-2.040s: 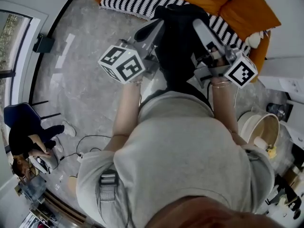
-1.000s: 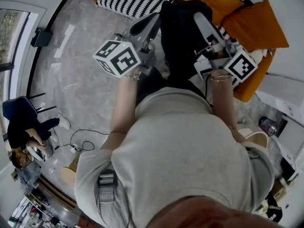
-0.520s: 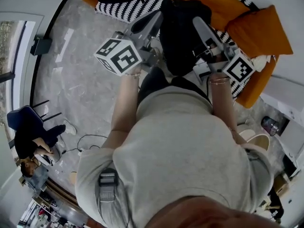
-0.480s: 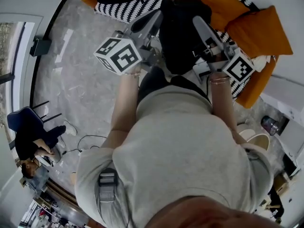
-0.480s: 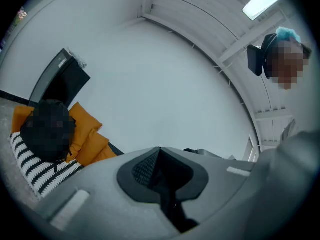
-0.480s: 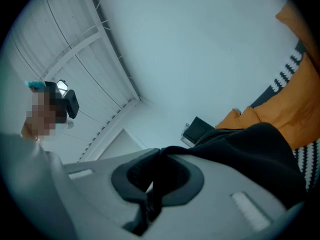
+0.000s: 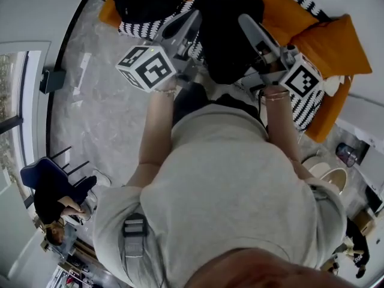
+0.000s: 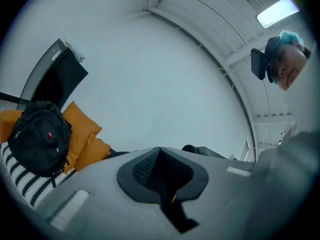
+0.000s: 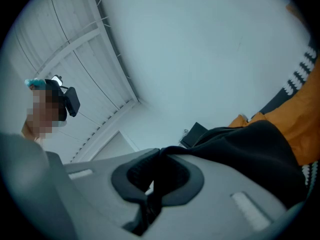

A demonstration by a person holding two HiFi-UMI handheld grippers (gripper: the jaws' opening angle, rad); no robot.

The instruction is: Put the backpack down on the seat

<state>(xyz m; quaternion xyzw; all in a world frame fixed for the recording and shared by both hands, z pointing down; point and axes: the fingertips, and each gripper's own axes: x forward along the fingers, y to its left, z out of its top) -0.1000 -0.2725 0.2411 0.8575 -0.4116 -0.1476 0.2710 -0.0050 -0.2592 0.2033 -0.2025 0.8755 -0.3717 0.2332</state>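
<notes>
My left tongs [image 8: 161, 156] are closed, with a dark strip of the pack's material pinched in the slit between the jaws. My right tongs [image 9: 159, 156] are closed too, and a fold of black fabric runs out of them and swells into the body of the backpack [image 7: 227, 35]. Both are therefore clamped on it, one to each side, and it hangs between them in front of my chest.

Two seconds ago the pack hung at the seat's front edge, with grey floor [image 7: 102, 101] showing beside its near end. Now it sits further in, over the striped throw [image 7: 135, 27] and the orange seat [image 7: 279, 11], and its far end reaches toward the seat's back edge. I judge the carry is nearly done. Lowering and letting go are left, since the tongs still bear the weight.

From above, its long axis runs away from me, from the front edge toward the back edge, roughly square to the front. As it hangs it may be steeper than that, and I cannot tell which end is the top.

A second black backpack [image 8: 37, 136] already rests toward the seat's left end against an orange cushion [image 8: 82, 139], well apart from mine. The middle stretch looks free for the set-down.
</notes>
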